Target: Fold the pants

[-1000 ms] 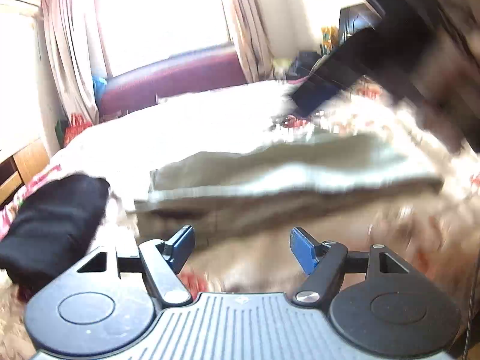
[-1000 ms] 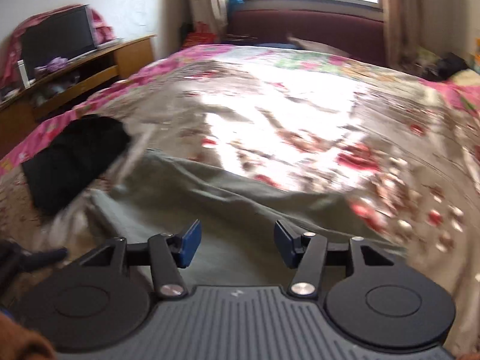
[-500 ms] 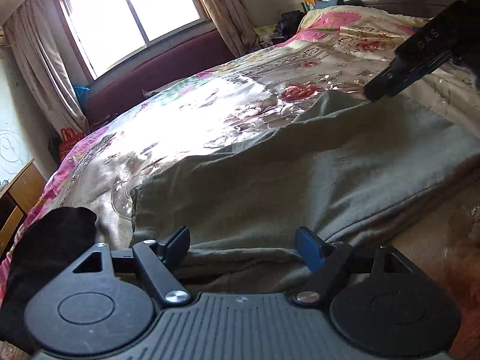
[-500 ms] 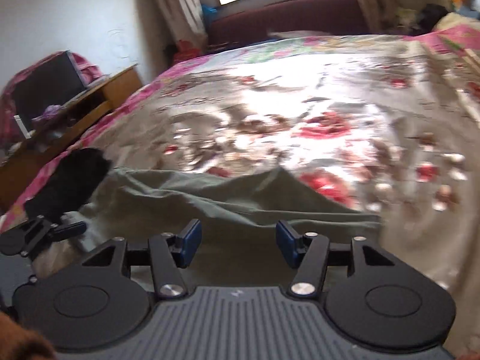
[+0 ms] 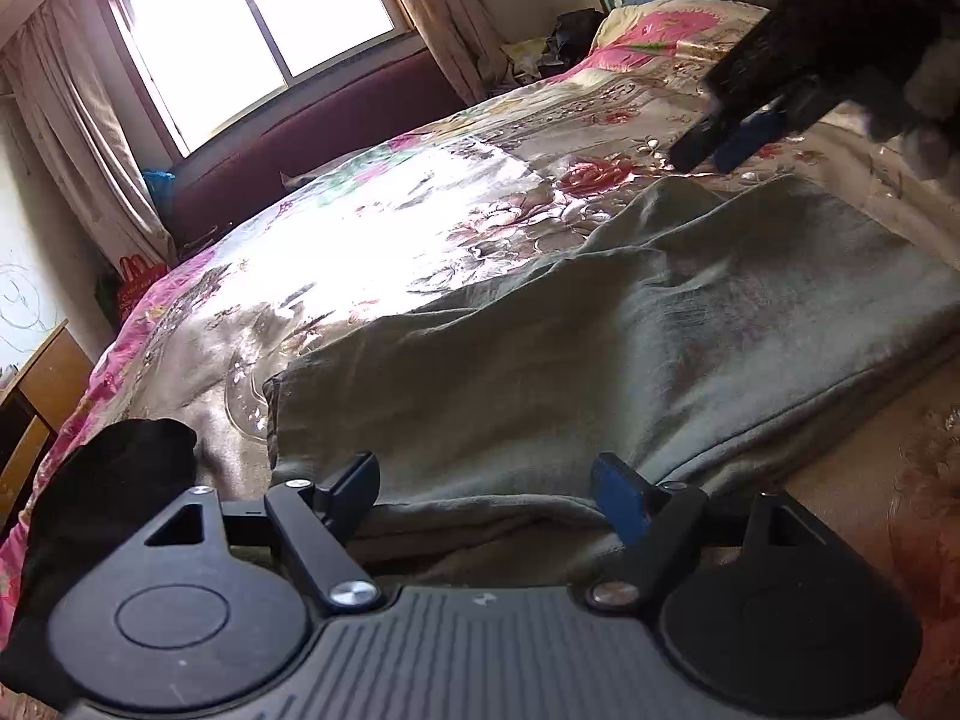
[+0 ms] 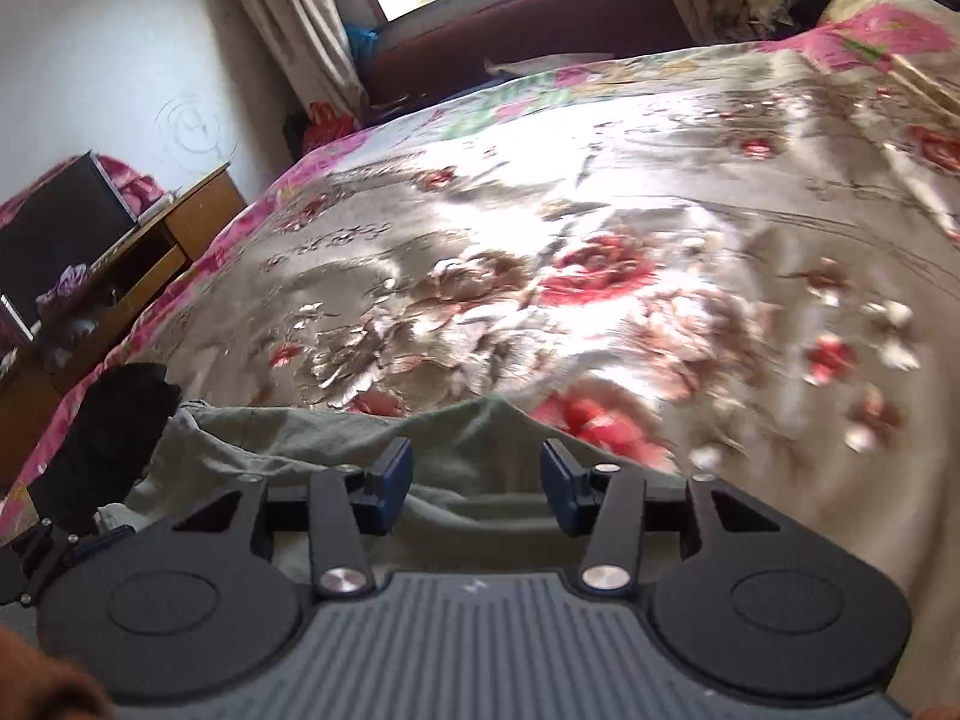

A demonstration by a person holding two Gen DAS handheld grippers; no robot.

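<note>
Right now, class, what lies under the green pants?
The green pants lie on the floral bedspread, which shows all around them. Whatever is directly beneath the cloth is covered and cannot be seen.

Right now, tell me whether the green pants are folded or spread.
Folded: the green pants lie doubled on the floral bedspread, layered edges stacked along the near side.

Both tilt downward. The left hand-held gripper (image 5: 486, 495) has just spread its jaws wide; the right hand-held gripper (image 6: 476, 483) stands half open, gripping nothing.

Soft matt green cloth pants (image 5: 600, 360), lying on a shiny smooth flowery bedspread (image 5: 372, 252), dull black cloth bundle (image 5: 102, 510) beside the pants, wooden cabinet (image 6: 150, 252), matt black plastic grippers
</note>
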